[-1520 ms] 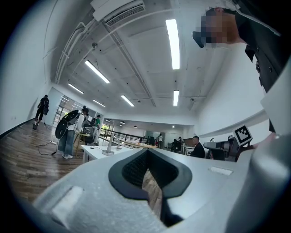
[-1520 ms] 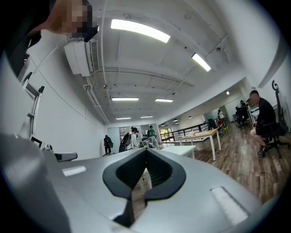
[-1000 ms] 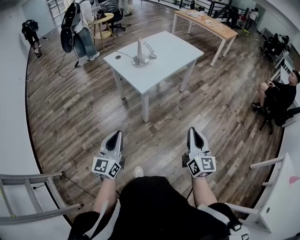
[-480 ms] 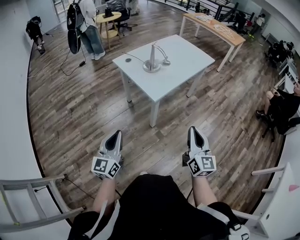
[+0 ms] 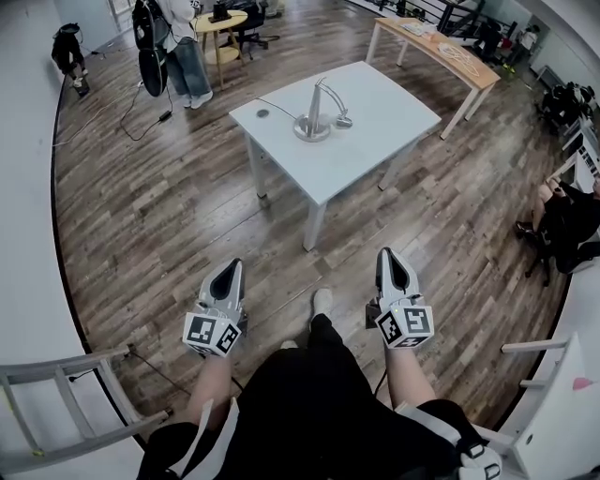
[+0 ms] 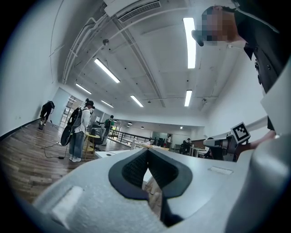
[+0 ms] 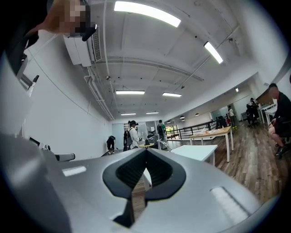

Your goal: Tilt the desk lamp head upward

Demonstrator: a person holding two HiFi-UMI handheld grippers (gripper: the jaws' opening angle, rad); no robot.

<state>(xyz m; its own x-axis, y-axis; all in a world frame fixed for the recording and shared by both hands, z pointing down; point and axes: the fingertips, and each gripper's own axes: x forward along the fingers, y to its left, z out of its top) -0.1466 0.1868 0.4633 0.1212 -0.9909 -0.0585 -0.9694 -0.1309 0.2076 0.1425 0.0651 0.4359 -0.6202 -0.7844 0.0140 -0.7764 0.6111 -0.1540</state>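
A silver desk lamp [image 5: 316,114] stands on a white table [image 5: 375,117] well ahead of me, its round base on the tabletop, its arm bent over and its small head [image 5: 344,121] hanging low to the right. My left gripper [image 5: 230,273] and right gripper [image 5: 391,265] are held low over the wooden floor, far short of the table, both shut with nothing between the jaws. In the right gripper view the lamp [image 7: 162,144] shows small above the jaws at the white table [image 7: 195,151]. The left gripper [image 6: 146,169] points toward the room.
A person with a dark bag [image 5: 152,47] stands at the back left by a small round table [image 5: 223,23]. A long wooden table [image 5: 441,52] is at the back right. A seated person [image 5: 567,214] is at the right. A grey metal frame [image 5: 66,398] lies at lower left.
The white table and lamp have shifted right and closer in the head view as I walk forward. A foot now shows between the grippers. Both grippers stay shut.
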